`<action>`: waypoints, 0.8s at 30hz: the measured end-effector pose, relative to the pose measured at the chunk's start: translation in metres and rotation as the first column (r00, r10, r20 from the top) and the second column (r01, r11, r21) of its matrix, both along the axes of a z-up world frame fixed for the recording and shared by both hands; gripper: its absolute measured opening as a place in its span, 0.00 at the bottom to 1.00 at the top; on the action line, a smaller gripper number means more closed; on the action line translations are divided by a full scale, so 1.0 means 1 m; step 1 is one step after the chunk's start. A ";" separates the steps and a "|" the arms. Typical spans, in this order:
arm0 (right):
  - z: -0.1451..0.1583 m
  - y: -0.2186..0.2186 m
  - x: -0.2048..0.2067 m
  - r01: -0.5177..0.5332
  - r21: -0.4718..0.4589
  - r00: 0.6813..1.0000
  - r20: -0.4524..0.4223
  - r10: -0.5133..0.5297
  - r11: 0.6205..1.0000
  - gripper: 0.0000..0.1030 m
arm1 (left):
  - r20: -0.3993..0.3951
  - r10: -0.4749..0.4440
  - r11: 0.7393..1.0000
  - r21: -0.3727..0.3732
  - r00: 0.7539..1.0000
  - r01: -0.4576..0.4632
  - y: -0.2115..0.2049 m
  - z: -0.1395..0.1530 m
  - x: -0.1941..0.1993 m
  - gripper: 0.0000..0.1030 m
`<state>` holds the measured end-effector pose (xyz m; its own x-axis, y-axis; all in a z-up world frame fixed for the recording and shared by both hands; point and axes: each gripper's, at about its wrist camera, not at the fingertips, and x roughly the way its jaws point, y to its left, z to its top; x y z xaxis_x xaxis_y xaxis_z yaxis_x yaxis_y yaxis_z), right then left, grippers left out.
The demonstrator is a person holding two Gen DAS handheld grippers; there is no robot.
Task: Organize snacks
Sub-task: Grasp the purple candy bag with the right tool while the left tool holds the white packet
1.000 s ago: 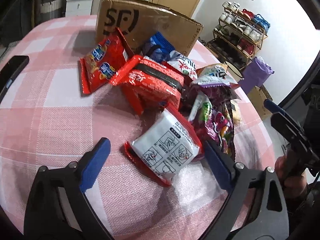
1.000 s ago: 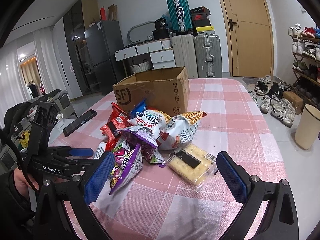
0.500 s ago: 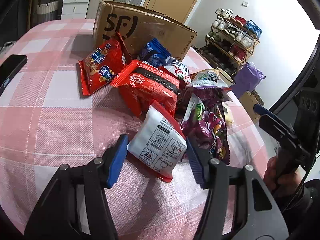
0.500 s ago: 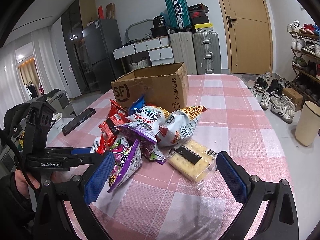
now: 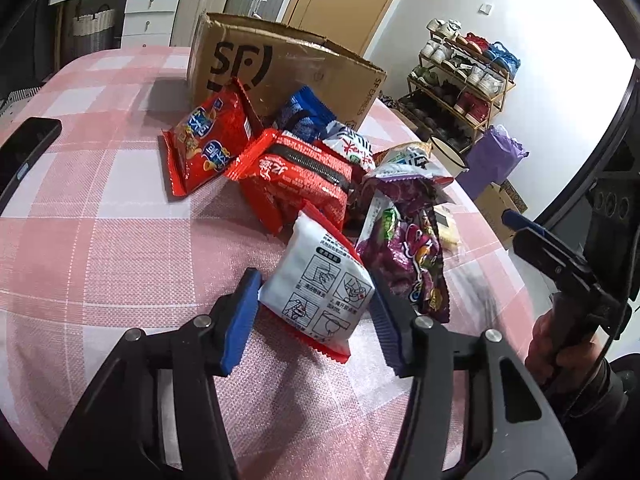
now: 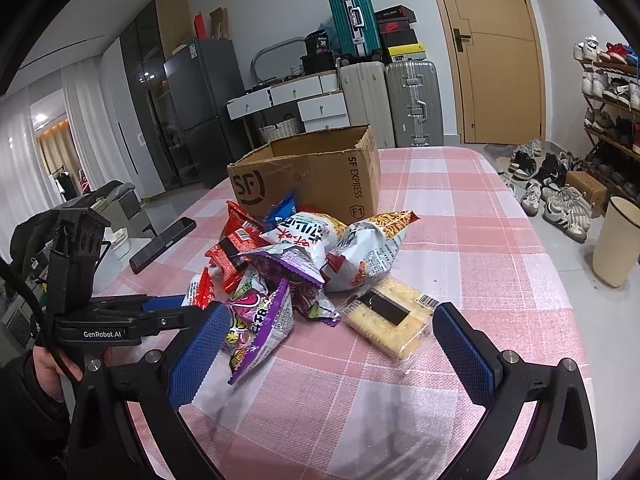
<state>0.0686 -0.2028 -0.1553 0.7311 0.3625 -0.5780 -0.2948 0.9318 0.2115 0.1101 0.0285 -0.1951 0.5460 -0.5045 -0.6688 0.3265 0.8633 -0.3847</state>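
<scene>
On the pink-and-white checked tablecloth (image 6: 460, 216) stands an open brown cardboard box printed "SF" (image 6: 308, 178); its flaps are up, but from both angles its inside is hidden, so I cannot tell what it holds. The snacks lie heaped just in front of it, outside the box.

The left gripper (image 5: 314, 312) has its blue pads pressed against both sides of a white packet with red crimped edges and line-drawn instructions (image 5: 320, 288), at the near edge of the heap, tilted up off the cloth. Just beside it lies a purple candy bag (image 5: 408, 256), and behind it a red pouch with a black strip (image 5: 296, 178), a red crisp bag (image 5: 204, 140) and a blue wrapper (image 5: 304, 114) leaning against the box.

The right gripper (image 6: 332, 346) is spread wide and holds nothing; a clear-wrapped pack of pale crackers (image 6: 386, 326) lies on the cloth between its fingers. A black phone (image 6: 162, 244) lies apart, near the table's edge.
</scene>
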 end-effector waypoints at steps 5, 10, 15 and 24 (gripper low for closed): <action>0.001 0.001 0.000 0.001 0.014 1.000 -0.006 -0.001 1.000 1.00 | 0.015 0.030 0.999 0.011 0.999 -0.030 0.010 0.010 -0.008 0.50; 0.003 0.004 -0.001 -0.004 0.031 1.000 -0.014 0.004 1.000 1.00 | 0.026 0.068 0.994 0.085 0.997 -0.070 0.017 0.016 -0.013 0.50; -0.001 0.009 0.003 -0.021 0.069 0.998 -0.062 0.025 0.997 1.00 | 0.038 0.086 0.990 0.105 0.996 -0.090 0.023 0.021 -0.020 0.50; -0.014 0.022 0.013 -0.050 0.116 0.988 -0.139 0.066 0.992 1.00 | 0.062 0.131 0.985 0.106 0.989 -0.137 0.043 0.035 -0.034 0.50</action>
<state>0.0811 -0.1806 -0.1698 0.6202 0.4702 -0.6279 -0.3076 0.8821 0.3568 0.0765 0.0715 -0.1599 0.6409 -0.3496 -0.6834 0.2234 0.9367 -0.2697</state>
